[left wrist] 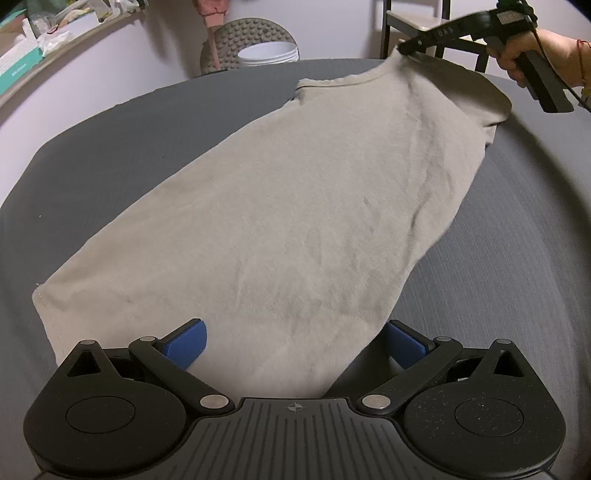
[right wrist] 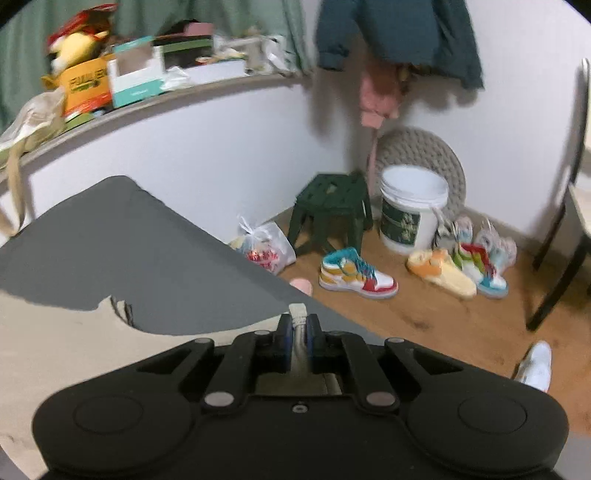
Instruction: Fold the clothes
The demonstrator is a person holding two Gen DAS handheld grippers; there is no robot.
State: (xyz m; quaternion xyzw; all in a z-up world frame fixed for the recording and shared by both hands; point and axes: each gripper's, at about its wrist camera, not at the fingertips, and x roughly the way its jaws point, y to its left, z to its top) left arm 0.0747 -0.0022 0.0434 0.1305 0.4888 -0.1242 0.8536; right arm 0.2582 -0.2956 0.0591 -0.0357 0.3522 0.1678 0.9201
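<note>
A beige knit garment lies lengthwise across the dark grey table. My left gripper is open at its near hem, blue pads spread wide with the cloth between them. At the far right, a hand holds my right gripper, which lifts the garment's far shoulder corner off the table. In the right wrist view, that gripper is shut on a bunched edge of the beige garment, a tab of cloth poking out past the fingertips.
The grey table's far edge drops to a wooden floor with a green stool, a white bucket and several colourful sneakers. A cluttered shelf runs along the wall. A chair stands behind the table.
</note>
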